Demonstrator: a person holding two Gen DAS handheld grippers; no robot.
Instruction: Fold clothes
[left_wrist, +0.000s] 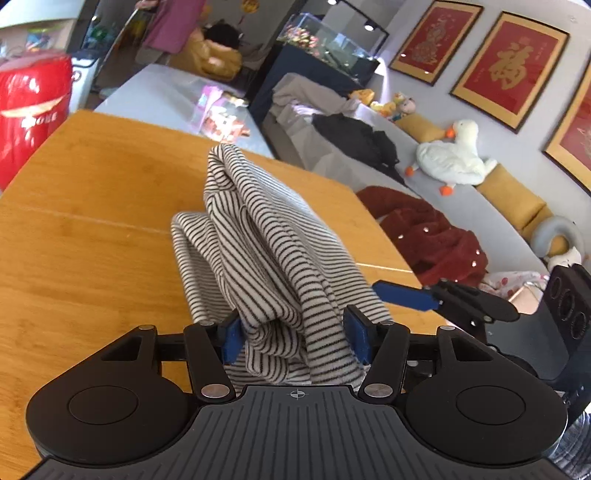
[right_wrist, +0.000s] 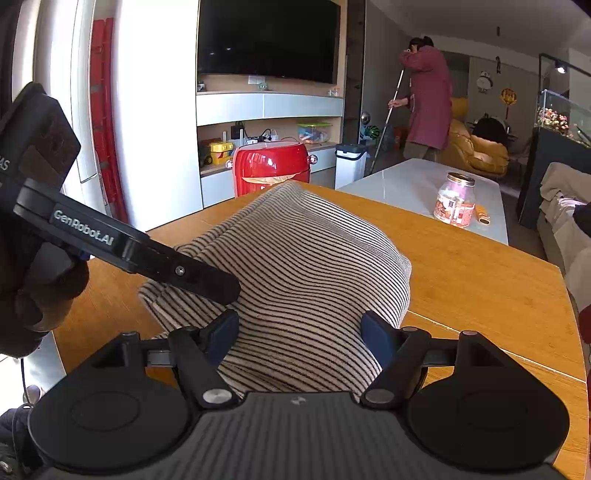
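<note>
Left wrist view: soft striped knit cloth (left_wrist: 266, 251) bunched between spread left gripper (left_wrist: 295, 336); right gripper (right_wrist: 299, 338) gapes too, on wooden table (left_wrist: 92, 221)

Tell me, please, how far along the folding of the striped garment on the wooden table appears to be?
Partly done, it seems: the striped garment already lies doubled into a thick bundle on the wooden table. In hand: the left gripper and right gripper both straddle bunched cloth, jaws apart. Left: flattening the heap into a neat final fold.
</note>
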